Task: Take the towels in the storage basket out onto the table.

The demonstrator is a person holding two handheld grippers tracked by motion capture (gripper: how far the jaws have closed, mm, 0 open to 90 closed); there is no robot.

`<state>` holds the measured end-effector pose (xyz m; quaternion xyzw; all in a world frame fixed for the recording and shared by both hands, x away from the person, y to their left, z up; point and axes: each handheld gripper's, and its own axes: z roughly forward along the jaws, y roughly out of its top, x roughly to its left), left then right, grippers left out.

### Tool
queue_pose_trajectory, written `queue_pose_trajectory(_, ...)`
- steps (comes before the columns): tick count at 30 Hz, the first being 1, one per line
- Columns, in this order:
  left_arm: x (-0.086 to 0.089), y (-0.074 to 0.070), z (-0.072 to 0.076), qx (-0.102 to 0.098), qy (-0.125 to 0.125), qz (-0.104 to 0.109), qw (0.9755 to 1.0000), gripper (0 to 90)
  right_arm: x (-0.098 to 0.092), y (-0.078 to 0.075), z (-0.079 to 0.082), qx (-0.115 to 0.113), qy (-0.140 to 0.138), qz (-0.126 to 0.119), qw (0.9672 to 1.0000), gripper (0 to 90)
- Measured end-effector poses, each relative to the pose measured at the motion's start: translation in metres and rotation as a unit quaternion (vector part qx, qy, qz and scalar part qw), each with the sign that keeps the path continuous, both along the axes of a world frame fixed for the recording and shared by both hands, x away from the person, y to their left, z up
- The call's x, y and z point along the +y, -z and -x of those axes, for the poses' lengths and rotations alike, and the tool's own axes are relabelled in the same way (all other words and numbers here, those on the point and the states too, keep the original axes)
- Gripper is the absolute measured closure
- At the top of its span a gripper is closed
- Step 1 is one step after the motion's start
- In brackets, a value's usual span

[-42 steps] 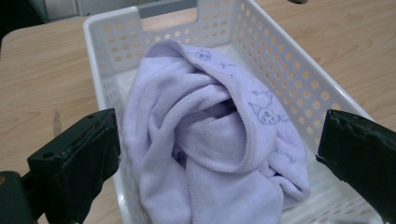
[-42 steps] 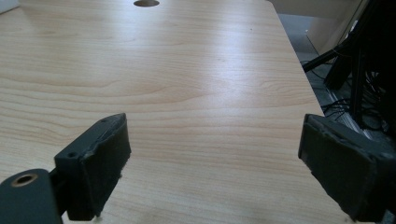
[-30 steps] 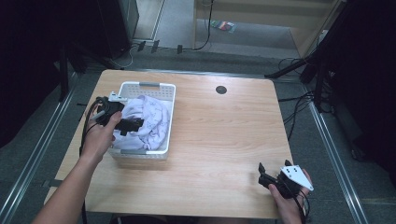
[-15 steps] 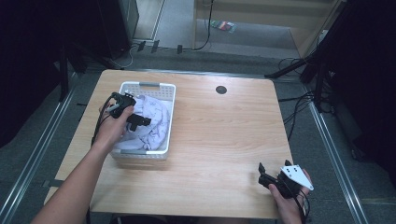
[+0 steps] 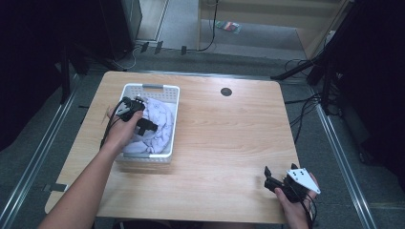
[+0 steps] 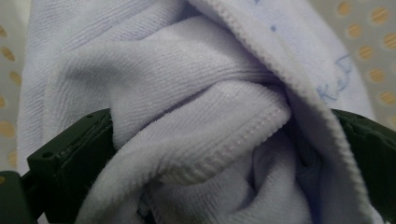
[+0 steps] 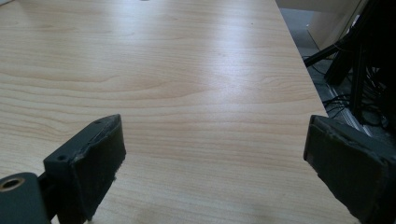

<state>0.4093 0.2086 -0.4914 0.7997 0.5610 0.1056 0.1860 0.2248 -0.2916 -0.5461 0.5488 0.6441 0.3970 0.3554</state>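
A pale lavender towel [image 5: 161, 120] lies crumpled in a white perforated basket [image 5: 152, 87] at the table's left. My left gripper [image 5: 150, 127] reaches down into the basket, pushed into the cloth. In the left gripper view its jaws stand wide apart with bunched folds of the towel [image 6: 201, 116] filling the gap between them, and I see no squeeze on the cloth. My right gripper [image 5: 273, 176] rests near the front right corner of the table. In the right gripper view its fingers [image 7: 88, 158] stand open over bare wood, nothing between them.
The wooden table [image 5: 229, 138] has a round cable hole [image 5: 226, 91] at the back. Its right edge runs close beside my right gripper, with cables [image 7: 345, 70] on the floor beyond. Dark stands and furniture surround the table.
My left hand has moved right and down from the basket's left rim into the towel. The right hand has stayed where it was.
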Motion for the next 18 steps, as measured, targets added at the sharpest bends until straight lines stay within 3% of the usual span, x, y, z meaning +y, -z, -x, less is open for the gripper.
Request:
queue_pose_trajectory(8, -0.016, 0.015, 0.001, 0.007, 0.005, -0.054, 0.9985, 0.0, 0.000, 0.000, 0.000, 0.001, 0.000, 0.000, 1.0000, 6.0)
queue_pose_trajectory(18, -0.021, 0.021, 0.000, 0.010, 0.014, -0.068, 0.9975, 0.0, -0.001, 0.000, -0.001, 0.006, 0.002, -0.003, 1.0000, 6.1)
